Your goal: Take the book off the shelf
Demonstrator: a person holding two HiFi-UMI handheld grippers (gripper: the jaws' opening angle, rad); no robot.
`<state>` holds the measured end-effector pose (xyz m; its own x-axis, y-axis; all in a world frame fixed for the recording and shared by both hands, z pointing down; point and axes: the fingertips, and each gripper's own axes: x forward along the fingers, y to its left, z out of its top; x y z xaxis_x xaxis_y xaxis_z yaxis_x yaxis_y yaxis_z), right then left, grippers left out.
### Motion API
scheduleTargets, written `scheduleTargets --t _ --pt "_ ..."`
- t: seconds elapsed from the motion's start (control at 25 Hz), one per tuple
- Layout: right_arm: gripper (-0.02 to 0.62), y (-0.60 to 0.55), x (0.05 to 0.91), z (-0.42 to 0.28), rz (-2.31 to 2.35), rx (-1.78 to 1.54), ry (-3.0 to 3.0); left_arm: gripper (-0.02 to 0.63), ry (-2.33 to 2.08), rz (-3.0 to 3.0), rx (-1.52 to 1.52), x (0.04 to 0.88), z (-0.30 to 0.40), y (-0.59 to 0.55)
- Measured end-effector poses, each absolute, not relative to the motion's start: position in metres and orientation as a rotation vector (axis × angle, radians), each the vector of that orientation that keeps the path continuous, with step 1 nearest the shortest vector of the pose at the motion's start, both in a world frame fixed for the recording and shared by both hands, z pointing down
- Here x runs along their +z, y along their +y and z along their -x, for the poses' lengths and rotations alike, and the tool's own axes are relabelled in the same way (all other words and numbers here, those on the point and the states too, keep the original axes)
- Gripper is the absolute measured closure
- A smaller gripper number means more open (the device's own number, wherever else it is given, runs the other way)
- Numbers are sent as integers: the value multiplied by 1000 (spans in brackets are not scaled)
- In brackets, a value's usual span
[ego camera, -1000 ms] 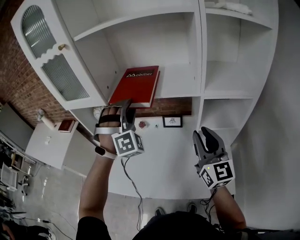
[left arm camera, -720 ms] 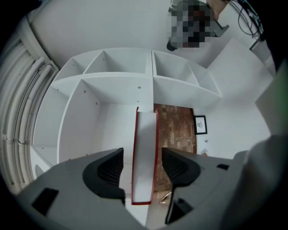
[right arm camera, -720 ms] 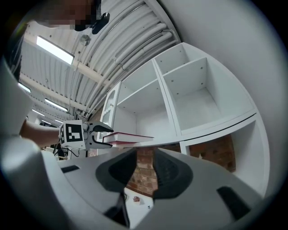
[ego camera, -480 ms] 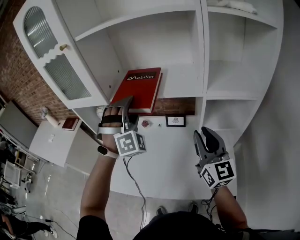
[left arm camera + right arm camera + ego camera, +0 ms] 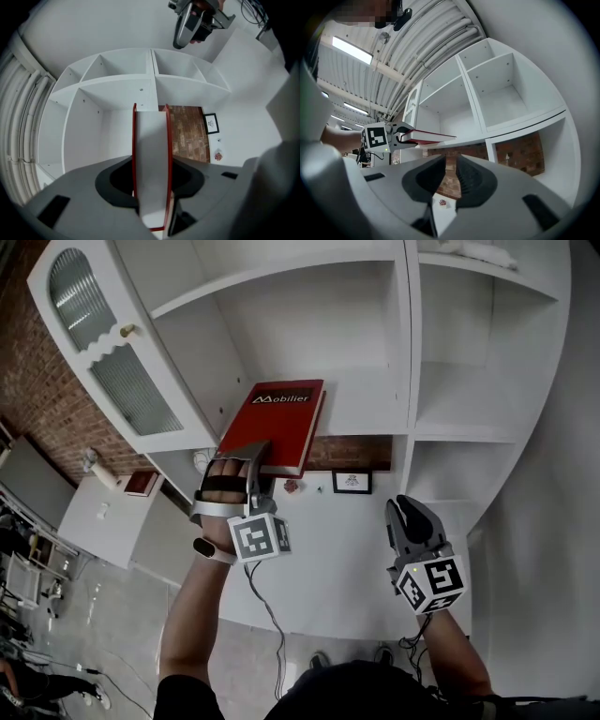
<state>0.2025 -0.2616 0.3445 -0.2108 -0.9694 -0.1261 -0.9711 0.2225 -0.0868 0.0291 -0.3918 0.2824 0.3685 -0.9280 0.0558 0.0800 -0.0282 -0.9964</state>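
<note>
1. The red book lies flat on the left shelf, its near edge poking out. The left hand-held gripper is closing on that edge, pads on both covers.
2. Risk: it's only an edge pinch, so the book could sag or twist loose once it's off the board.
3. The right hand-held gripper is closing on nothing, well off to the right, so it probably couldn't catch a drop.
4. Count: one book, two hand-held grippers.

Head camera and both close gripper cameras all face the shelf.
</note>
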Motion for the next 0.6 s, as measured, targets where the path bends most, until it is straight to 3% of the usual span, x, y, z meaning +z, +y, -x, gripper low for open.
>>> scheduleTargets --t 0.6 --pt "543 -283 329 -160 1575 8 2493 442 984 1257 -869 273 25 -277"
